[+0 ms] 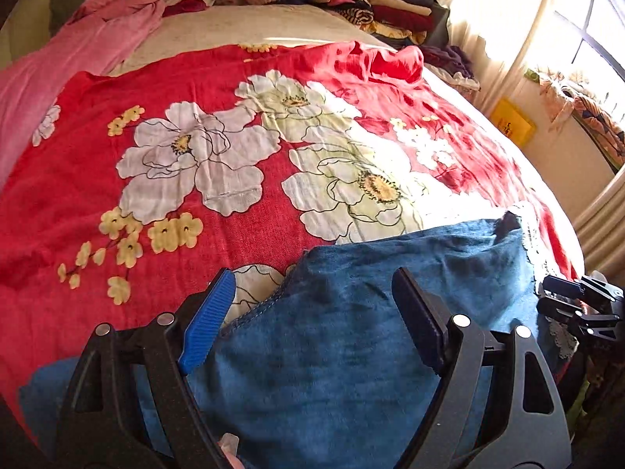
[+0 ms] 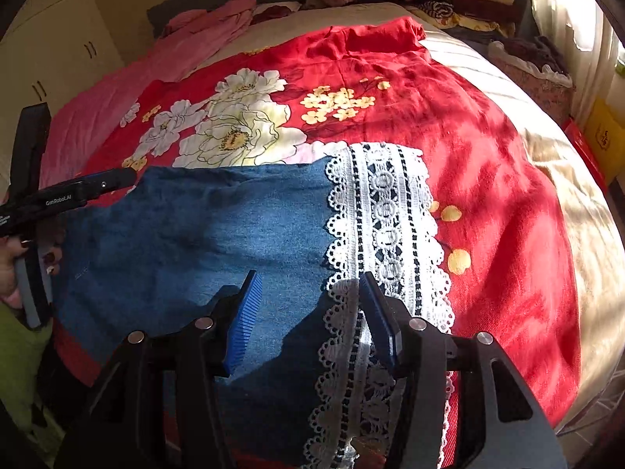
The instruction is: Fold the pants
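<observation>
The blue denim pants (image 1: 351, 336) lie flat on a red floral sheet (image 1: 164, 179) at the bed's near edge. In the right wrist view the pants (image 2: 203, 234) end in a white lace hem (image 2: 386, 226). My left gripper (image 1: 312, 293) is open, its blue-padded jaws spread above the pants' upper edge, holding nothing. My right gripper (image 2: 308, 297) is open above the seam between the denim and the lace, empty. The left gripper also shows in the right wrist view (image 2: 78, 191) at the pants' far left corner.
A pink garment (image 1: 78, 51) lies at the bed's far left. Stacks of folded clothes (image 1: 371, 0) sit at the headboard. A curtained window (image 1: 547, 19) and a yellow box (image 1: 511, 121) are to the right. A cream wardrobe (image 2: 50, 47) stands left of the bed.
</observation>
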Available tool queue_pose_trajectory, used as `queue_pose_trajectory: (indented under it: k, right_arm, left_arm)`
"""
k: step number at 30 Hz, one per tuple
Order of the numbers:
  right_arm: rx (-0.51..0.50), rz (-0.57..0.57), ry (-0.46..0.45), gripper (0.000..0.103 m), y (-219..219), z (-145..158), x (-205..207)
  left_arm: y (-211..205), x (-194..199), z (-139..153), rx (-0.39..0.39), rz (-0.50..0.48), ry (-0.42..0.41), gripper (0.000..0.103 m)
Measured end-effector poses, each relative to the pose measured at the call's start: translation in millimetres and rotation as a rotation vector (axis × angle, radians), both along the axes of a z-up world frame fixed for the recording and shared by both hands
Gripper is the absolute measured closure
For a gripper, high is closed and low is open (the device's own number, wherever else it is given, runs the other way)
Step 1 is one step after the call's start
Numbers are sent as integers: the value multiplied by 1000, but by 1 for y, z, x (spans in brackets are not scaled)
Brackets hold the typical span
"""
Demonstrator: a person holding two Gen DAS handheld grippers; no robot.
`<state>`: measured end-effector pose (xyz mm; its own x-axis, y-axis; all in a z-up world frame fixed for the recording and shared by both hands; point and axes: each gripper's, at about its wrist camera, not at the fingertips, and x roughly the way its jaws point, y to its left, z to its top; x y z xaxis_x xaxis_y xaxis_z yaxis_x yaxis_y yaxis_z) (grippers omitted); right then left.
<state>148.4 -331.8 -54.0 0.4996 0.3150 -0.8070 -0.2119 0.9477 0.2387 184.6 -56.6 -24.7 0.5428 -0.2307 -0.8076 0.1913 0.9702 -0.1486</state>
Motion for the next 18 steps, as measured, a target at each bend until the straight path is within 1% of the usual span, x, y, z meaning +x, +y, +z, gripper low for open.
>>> queue_pose_trajectory:
  k: [2, 3, 4, 5, 6, 7, 9, 10, 11, 12, 14, 15, 17, 18]
  right_arm:
    - [15, -5, 0, 52, -3, -4, -1]
    - [19, -4, -3, 52, -3, -5, -2]
    - [25, -5, -6, 52, -4, -6, -3]
    - [30, -7, -8, 52, -4, -5, -4]
    - [33, -7, -9, 52, -5, -6, -4]
    - [36, -8, -10, 52, -5, -6, -5]
    - [39, -11, -12, 52, -6, -7, -6]
    - [40, -13, -13, 52, -6, -7, -6]
    - [39, -14, -14, 52, -6, -8, -6]
    - [36, -13, -12, 52, -5, -8, -6]
    - [24, -7, -8, 52, -4, -7, -5]
    - [17, 1, -4, 52, -3, -6, -5]
    - [29, 7, -12, 52, -6, 2, -4]
    - [44, -8, -33, 52, -12, 10, -3]
  left_arm:
    - [-2, 9, -13, 5, 2, 26, 28]
    - [-2, 11, -17, -4, 1, 40, 31]
    - [-3, 13, -23, -21, -2, 54, 54]
    - [-5, 12, -24, -34, -7, 59, 85]
    - [-8, 10, -22, -51, -20, 52, 97]
    - [-10, 6, -18, -61, -24, 24, 99]
    - [-9, -1, -1, -95, -15, -44, 100]
    - [-4, -2, 6, -121, -6, -68, 100]
    - [1, 0, 7, -137, 9, -74, 100]
    - [3, 4, 3, -132, 19, -59, 100]
    - [1, 11, -17, -78, 39, 6, 100]
    - [1, 11, -24, -82, 38, 21, 100]
    - [2, 9, -29, -82, 36, 9, 100]
    - [3, 8, -29, -85, 37, 9, 100]
